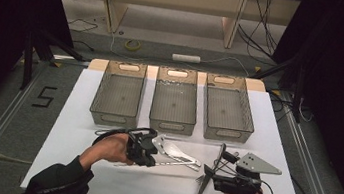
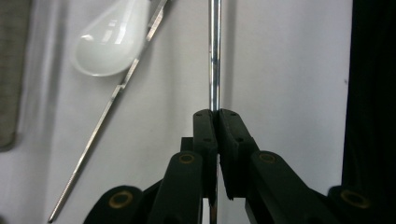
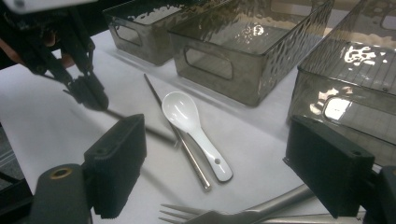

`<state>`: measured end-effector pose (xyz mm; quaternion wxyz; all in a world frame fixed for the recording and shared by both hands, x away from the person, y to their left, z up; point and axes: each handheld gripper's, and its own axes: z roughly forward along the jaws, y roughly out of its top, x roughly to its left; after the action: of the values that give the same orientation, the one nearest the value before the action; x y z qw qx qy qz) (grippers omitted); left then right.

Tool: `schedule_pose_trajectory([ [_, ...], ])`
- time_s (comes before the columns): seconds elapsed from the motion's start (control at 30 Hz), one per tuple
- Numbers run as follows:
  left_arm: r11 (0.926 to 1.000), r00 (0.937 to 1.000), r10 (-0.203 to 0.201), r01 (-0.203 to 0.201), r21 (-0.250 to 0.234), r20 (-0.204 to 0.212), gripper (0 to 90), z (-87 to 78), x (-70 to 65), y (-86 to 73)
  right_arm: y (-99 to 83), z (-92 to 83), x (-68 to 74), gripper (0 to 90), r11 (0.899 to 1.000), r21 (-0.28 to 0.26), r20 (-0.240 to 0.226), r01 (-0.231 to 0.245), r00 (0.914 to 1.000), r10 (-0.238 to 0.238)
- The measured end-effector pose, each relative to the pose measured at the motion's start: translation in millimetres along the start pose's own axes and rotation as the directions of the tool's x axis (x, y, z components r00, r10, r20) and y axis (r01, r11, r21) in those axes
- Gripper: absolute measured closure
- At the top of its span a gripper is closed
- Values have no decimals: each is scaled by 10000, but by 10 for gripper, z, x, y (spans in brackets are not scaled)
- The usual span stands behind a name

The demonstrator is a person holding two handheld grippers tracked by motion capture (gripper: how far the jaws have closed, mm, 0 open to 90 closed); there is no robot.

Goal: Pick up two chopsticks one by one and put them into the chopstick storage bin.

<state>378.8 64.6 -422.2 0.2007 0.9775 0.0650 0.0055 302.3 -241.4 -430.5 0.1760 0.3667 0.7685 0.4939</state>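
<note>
Right now the thin metal rod (image 2: pixel 214 51), a chopstick by the look of it, sits pinched at one end in my left tool (image 2: pixel 217 114), whose jaws are shut tight on it; the rest runs out ahead of the tool over the white desk (image 1: pixel 109 99). I grip it near the end so its long free part can be steered into a bin without the tool having to go in. Just beside it lie a second metal chopstick (image 3: pixel 177 133) and a white ceramic spoon (image 3: pixel 194 128), touching each other, flat on the desk in front of the bins. My right tool (image 3: pixel 219 163) hangs with its jaws wide and nothing between them, low over a fork (image 3: pixel 210 215) near the desk's front edge, which I judge it will take next. Farther back stand three smoky clear bins (image 1: pixel 174 100) side by side, all looking bare inside, set open-side up within reach so that each kind of cutlery can get its own, I judge.
</note>
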Motion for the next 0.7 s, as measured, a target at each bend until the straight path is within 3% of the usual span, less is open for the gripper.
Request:
schedule_pose_trajectory([
  [0.1,9940,9959,-832,804,-746,-363,855,-100,66,-21,0,-6,-6,212,10000,-68,49,-54,10000,54],
  [0.17,9826,9877,-1482,1414,-1201,-505,855,-173,126,-44,0,-9,-9,212,10000,-80,61,-44,10000,45],
  [0.23,9761,9829,-1750,1657,-1407,-571,855,-245,173,-76,0,-9,-10,212,10000,-84,70,-54,10000,54],
  [0.37,9515,9653,-2519,2340,-1996,-693,855,-354,261,-143,-4,0,-14,212,9999,-97,90,-101,9999,101],
  [0.5,9321,9509,-3012,2780,-2323,-705,856,-439,354,-207,-5,-1,-15,212,9999,-55,123,-116,9999,117],
  [0.63,9098,9315,-3524,3182,-2666,-907,856,-549,436,-257,-8,4,-21,212,9999,-42,129,-106,9999,107],
  [0.7,8948,9188,-3805,3373,-2924,-1045,856,-637,500,-300,-8,5,-22,212,9999,-36,134,-110,9998,110],
])
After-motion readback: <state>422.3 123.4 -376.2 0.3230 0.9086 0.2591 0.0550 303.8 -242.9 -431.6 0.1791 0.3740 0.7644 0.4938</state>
